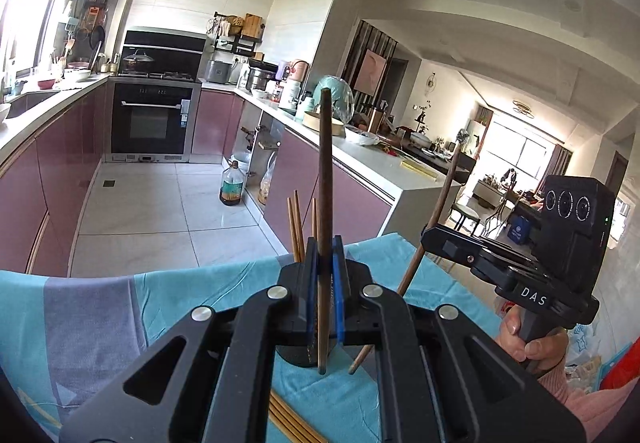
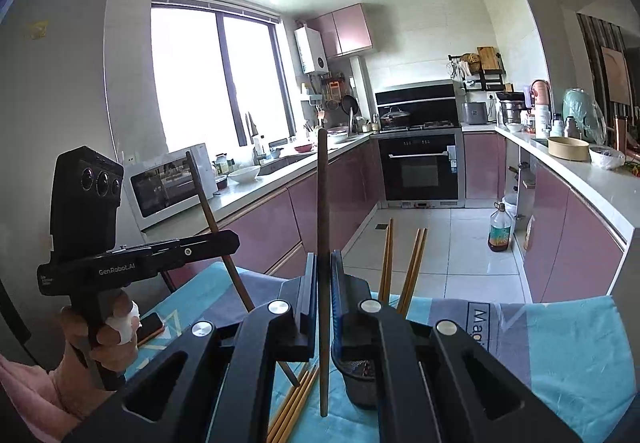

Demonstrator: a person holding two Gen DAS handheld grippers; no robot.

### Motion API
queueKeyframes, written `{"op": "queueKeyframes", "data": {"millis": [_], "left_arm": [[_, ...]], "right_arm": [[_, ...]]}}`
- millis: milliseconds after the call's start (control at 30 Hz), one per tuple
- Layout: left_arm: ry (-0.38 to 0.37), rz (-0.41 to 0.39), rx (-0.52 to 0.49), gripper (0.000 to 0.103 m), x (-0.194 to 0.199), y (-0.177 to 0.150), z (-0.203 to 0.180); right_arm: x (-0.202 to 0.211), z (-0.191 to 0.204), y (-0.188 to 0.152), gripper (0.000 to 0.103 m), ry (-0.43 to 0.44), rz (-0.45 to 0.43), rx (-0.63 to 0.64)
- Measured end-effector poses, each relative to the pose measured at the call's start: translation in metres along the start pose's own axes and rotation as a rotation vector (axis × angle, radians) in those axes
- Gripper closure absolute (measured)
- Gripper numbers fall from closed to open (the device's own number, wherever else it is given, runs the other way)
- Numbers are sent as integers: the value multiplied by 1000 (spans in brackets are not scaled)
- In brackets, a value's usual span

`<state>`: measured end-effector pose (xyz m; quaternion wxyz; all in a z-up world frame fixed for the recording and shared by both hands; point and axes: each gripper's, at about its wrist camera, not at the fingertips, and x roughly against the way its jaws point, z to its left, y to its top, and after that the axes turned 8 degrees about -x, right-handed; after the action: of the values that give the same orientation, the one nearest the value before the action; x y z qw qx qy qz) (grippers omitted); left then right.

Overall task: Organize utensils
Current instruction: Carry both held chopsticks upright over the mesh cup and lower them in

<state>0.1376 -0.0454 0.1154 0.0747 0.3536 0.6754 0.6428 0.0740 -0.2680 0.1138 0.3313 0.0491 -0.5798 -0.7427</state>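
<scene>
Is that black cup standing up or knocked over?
Upright: the black cup stands on the blue cloth, light chopsticks poking up from it.

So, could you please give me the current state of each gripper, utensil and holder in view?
Left gripper: shut on dark chopstick, held upright.
Right gripper: shut on second dark chopstick, upright.
Black holder: upright, light chopsticks standing inside.
Loose light chopsticks: lying on blue cloth.

We see a bright kitchen with pink cabinets [image 1: 60, 159] under white counters [image 2: 592, 171] and a pale tiled floor [image 1: 160, 203]. An oven [image 2: 420, 173] sits below a black hood [image 1: 164, 49]. Daylight fills 1 big window [image 2: 216, 75]; a microwave [image 2: 168, 187] stands near it.
</scene>
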Motion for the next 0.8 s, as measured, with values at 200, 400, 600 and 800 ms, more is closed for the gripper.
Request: {"op": "queueKeyframes", "data": {"millis": [200, 400, 600, 800], "left_arm": [[17, -29, -18, 96, -5, 22, -6], [38, -44, -44, 96, -14, 35, -16], [66, 0, -73, 96, -37, 34, -23], [68, 8, -72, 96, -48, 32, -20]], "right_arm": [[-1, -5, 17, 98, -9, -34, 17], [-7, -15, 27, 98, -22, -51, 12], [-22, -23, 25, 98, -41, -29, -6], [-41, -31, 14, 98, -63, 24, -22]]}}
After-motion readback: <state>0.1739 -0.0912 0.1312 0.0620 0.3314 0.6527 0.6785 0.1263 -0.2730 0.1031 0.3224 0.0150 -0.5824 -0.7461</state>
